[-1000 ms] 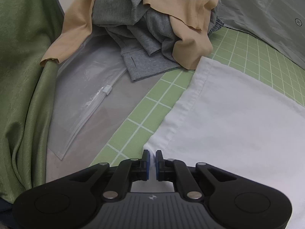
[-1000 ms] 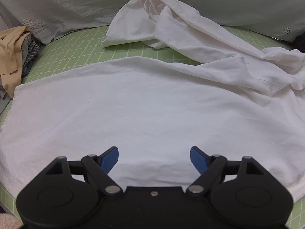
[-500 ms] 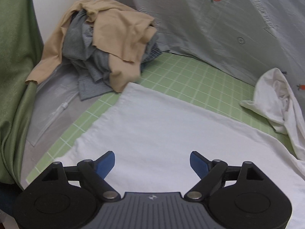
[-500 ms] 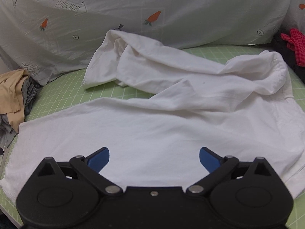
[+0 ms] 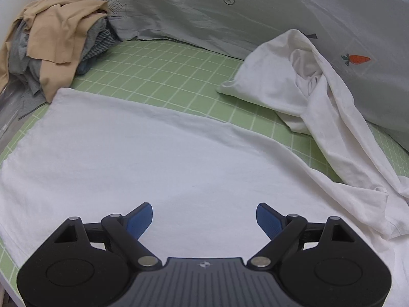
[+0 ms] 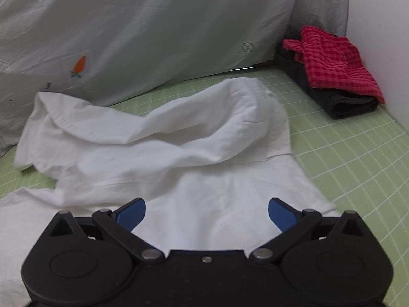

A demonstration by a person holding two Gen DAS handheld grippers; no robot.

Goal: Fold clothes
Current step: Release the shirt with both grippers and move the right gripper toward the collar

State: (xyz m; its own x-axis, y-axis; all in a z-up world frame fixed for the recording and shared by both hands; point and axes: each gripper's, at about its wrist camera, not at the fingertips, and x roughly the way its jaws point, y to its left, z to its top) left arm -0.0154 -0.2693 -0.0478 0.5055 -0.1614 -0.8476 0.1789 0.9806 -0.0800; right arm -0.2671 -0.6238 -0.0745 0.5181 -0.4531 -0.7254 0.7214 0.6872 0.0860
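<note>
Left gripper (image 5: 204, 216) and right gripper (image 6: 207, 211) both wide apart, empty, above white shirt (image 5: 158, 168)

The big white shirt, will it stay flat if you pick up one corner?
Probably not. The big white cotton shirt already bunches in soft folds at its sleeve, so it likely droops and drags. It looks thin and light, and may slide on the green grid mat.

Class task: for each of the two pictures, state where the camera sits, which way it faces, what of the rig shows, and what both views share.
Left wrist: sits behind the open left tongs, faces down over the flat white cotton shirt toward a beige-and-grey clothes pile.
Right wrist: sits behind the open right tongs, faces the shirt's crumpled sleeves and a red checked cloth.
Shared: shirt, green grid mat, carrot-print sheet.
</note>
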